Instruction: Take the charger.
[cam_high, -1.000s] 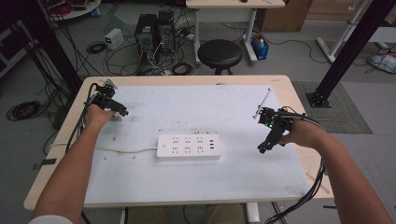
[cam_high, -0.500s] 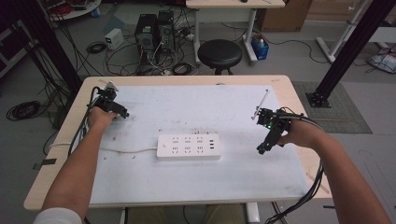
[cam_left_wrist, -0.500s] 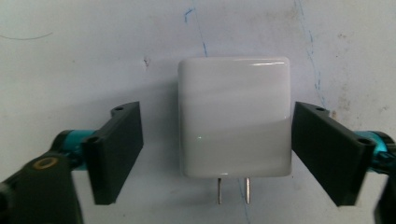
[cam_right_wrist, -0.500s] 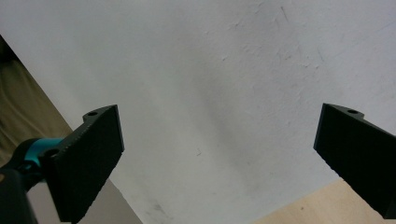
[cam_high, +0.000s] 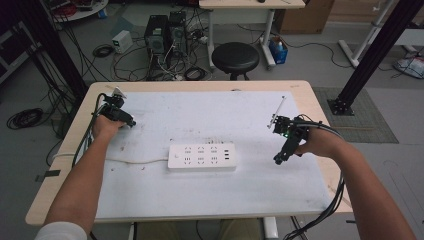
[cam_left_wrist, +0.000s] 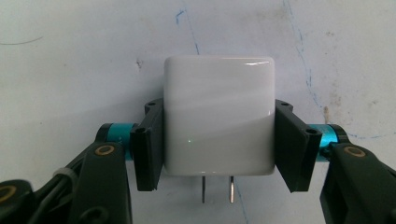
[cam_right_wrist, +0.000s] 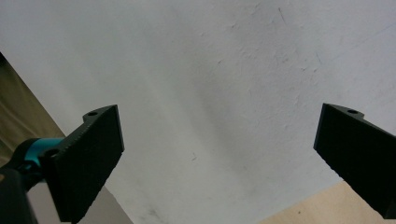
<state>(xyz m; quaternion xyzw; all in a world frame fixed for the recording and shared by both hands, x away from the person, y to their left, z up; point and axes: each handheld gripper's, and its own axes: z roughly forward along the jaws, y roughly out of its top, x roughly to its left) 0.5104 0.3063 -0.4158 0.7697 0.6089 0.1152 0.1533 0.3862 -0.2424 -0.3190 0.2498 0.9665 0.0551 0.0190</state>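
Note:
A white plug-in charger (cam_left_wrist: 218, 116) with two metal prongs (cam_left_wrist: 217, 188) pointing toward the camera lies on the white mat. My left gripper (cam_left_wrist: 219, 140) has just been closing and now presses its pads on the charger's two sides. From above, the left gripper (cam_high: 126, 120) sits at the mat's far left. A white power strip (cam_high: 201, 157) lies in the middle of the mat, its cord (cam_high: 135, 161) running off to the left. My right gripper (cam_high: 278, 159) hovers near the right edge of the mat, and its jaws stand wide open (cam_right_wrist: 224, 154) with nothing between them.
The white mat (cam_high: 210, 115) covers most of a wooden table (cam_high: 320, 105). A thin rod (cam_high: 279, 109) lies at the right rear of the mat. Beyond the table stand a black stool (cam_high: 235, 57), computer cases (cam_high: 165, 32) and floor cables.
My left gripper has shifted slightly nearer on the mat. The right hand and the power strip have stayed where they were.

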